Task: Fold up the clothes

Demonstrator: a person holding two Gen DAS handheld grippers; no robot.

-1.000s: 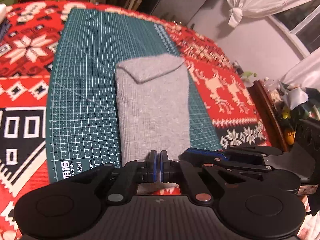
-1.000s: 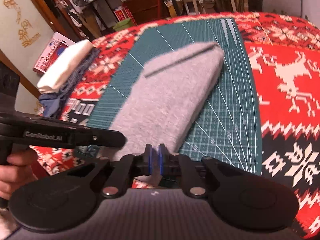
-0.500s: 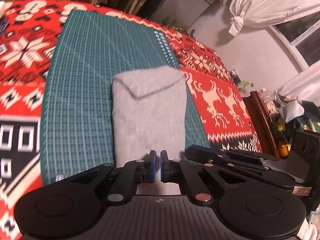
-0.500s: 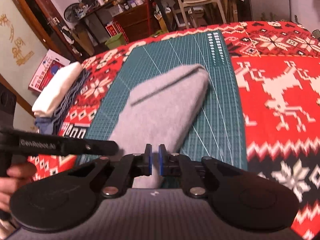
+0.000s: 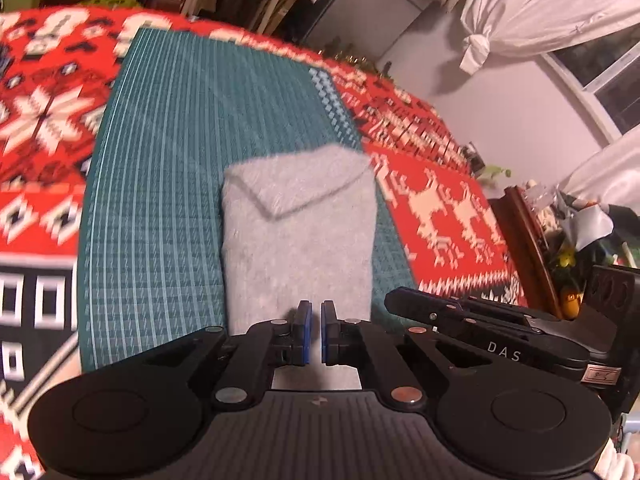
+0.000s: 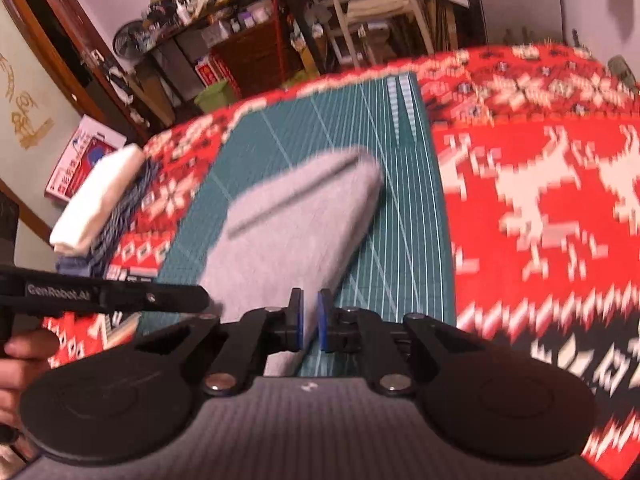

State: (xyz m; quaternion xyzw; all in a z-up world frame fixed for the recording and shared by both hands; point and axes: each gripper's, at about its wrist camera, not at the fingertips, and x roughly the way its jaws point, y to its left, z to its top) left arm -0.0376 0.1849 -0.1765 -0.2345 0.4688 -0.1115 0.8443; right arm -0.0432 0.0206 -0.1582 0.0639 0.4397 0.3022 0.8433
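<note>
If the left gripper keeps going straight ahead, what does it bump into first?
Probably the grey folded cloth, which lies right ahead of the left gripper on the green cutting mat. Its height above the cloth is unclear.

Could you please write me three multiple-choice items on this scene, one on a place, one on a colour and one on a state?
1. Where does the folded cloth lie?
A. on the green mat
B. on a chair
C. on the floor

2. What colour is the folded cloth?
A. blue
B. grey
C. yellow

3. How do the left gripper's jaws stand?
A. spread wide
C. nearly closed, a narrow gap between them
B. clamped on a bottle

Answers: 1 A, green gridded mat shows all round the cloth; 2 B, it looks pale grey in both views; 3 C, a narrow gap shows between the blue pads, though whether they pinch the cloth's near edge is unclear.
</note>
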